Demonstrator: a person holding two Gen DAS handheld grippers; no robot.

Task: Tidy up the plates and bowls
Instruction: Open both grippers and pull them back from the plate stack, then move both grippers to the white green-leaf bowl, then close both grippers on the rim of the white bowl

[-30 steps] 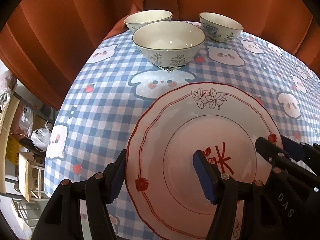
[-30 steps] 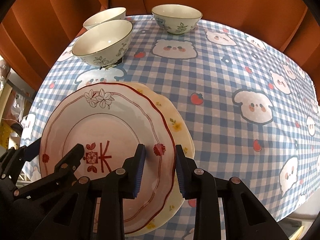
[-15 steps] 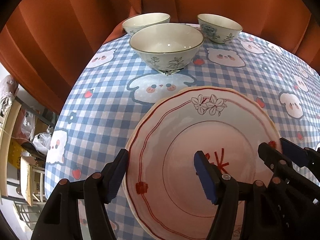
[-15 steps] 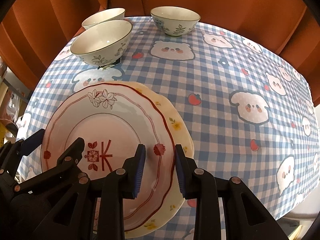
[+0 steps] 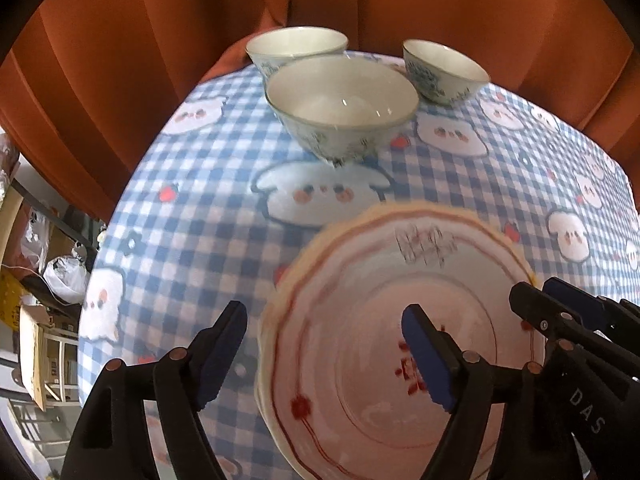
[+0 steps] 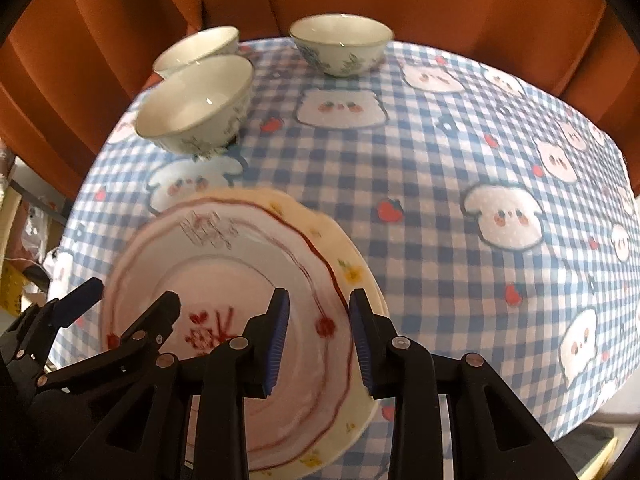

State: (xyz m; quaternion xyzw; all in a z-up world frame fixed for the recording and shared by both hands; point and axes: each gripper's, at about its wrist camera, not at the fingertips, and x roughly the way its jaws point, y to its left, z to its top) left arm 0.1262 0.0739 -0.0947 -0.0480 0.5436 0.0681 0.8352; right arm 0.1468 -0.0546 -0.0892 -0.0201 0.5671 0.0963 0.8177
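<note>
Fingers first: my left gripper [image 5: 324,350] has its jaws spreading wider right now, and the left edge of the red plate [image 5: 380,340] sits between them, but the pads do not press on it. One left finger [image 5: 222,346] hangs over the cloth [image 5: 192,216] just beside the plate, and the other hangs over the middle of the plate. My right gripper [image 6: 318,338] has its jaws opening a little too, close together on both sides of the red plate's right edge. I see a small gap between the pads and the rim, so I am not pinching it. The red plate lies on top of a yellow plate [image 6: 352,280], and the yellow one peeks out on the right side and at the near edge. Both plates are blurry. The red plate has a red line near its rim, small red flowers and a red mark in the middle. Both plates sit at the near side of the table, on a blue and white checked cloth with white animal faces and little red fruits. Farther back stand three white bowls. The near bowl [image 5: 342,110] is just past the plates. The left bowl [image 5: 296,46] is right behind it, and the right bowl [image 5: 444,70] stands apart. Behind the table hangs an orange curtain [image 5: 120,60].
</note>
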